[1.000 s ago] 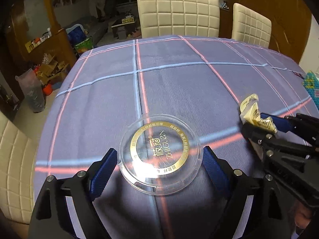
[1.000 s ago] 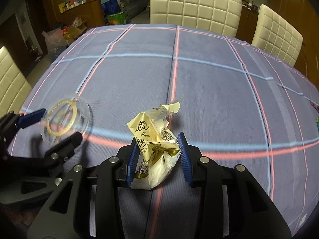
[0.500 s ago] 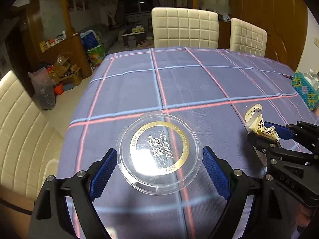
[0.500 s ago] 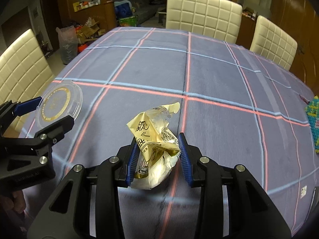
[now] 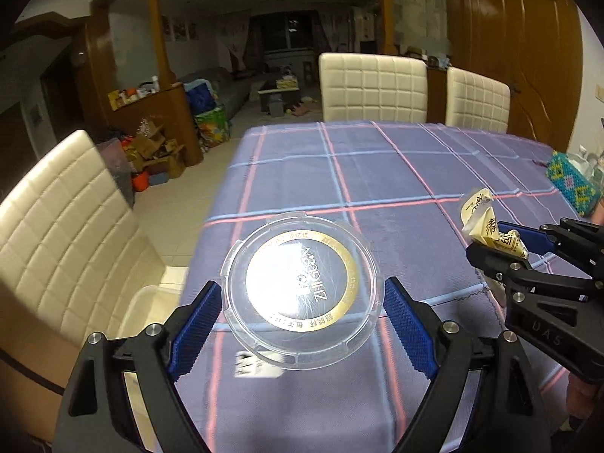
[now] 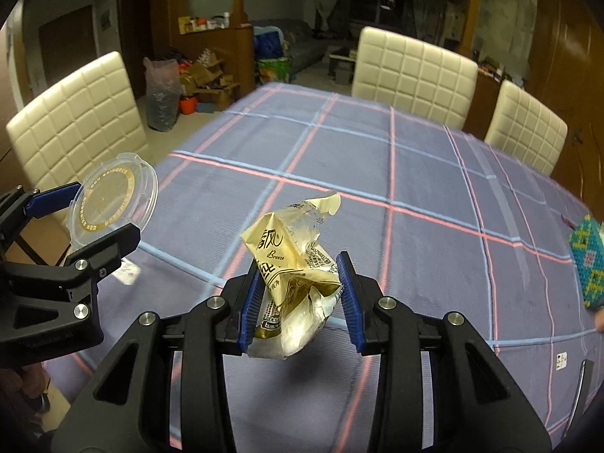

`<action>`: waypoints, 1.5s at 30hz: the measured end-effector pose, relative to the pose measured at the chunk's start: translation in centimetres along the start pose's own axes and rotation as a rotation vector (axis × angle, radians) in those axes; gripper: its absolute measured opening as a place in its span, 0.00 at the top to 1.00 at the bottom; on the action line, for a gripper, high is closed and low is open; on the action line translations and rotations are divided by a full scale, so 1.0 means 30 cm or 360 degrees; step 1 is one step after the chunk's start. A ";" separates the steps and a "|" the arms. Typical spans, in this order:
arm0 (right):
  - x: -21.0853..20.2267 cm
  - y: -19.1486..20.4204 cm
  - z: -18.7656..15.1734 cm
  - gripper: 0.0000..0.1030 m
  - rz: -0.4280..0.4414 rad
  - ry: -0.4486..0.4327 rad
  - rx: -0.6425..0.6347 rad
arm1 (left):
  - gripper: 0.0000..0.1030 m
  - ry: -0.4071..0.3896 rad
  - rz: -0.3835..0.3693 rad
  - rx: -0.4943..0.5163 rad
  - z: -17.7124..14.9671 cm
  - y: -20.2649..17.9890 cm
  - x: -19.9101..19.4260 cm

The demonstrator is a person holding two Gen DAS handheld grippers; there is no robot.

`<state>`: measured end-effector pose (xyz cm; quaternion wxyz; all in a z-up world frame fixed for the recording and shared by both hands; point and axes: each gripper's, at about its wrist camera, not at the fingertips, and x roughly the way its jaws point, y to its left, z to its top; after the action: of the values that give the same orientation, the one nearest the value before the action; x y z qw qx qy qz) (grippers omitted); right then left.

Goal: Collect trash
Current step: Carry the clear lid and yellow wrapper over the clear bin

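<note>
The room is dim and warm-toned, lit from overhead; the far end beyond the chairs (image 5: pixel 373 87) falls off into murk. Light lands hardest on the near half of the tablecloth (image 6: pixel 415 196), and glare washes over the clear lid (image 5: pixel 298 290), blotting part of its print. The wrapper (image 6: pixel 298 264) catches bright patches on its creases and drops a soft shadow on the cloth below. Both views bulge like a fishbowl: table edges bow, door frames curve, and black vignette fills the corners. Motion smear softens the cloth's left edge and a small label (image 5: pixel 256 364) on it.
</note>
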<state>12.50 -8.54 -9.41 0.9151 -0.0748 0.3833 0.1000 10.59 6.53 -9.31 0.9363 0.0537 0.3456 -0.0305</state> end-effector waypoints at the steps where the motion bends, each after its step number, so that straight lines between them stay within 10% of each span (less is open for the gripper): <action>1: -0.014 0.015 0.001 0.62 0.0005 -0.0014 -0.0012 | 0.18 -0.0013 0.0017 -0.0007 -0.002 0.012 -0.014; 22: -0.043 0.447 0.133 0.61 0.0150 -0.0134 -0.0385 | 0.18 -0.0081 0.0337 -0.0332 -0.104 0.416 -0.101; 45: 0.285 0.831 0.338 0.60 0.0357 0.0011 -0.0566 | 0.17 0.0102 0.0482 -0.0639 -0.189 0.824 0.145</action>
<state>19.32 18.85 -9.99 0.8693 -0.1925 0.3688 0.2670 12.57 31.67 -14.45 0.9107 -0.0812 0.3624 0.1809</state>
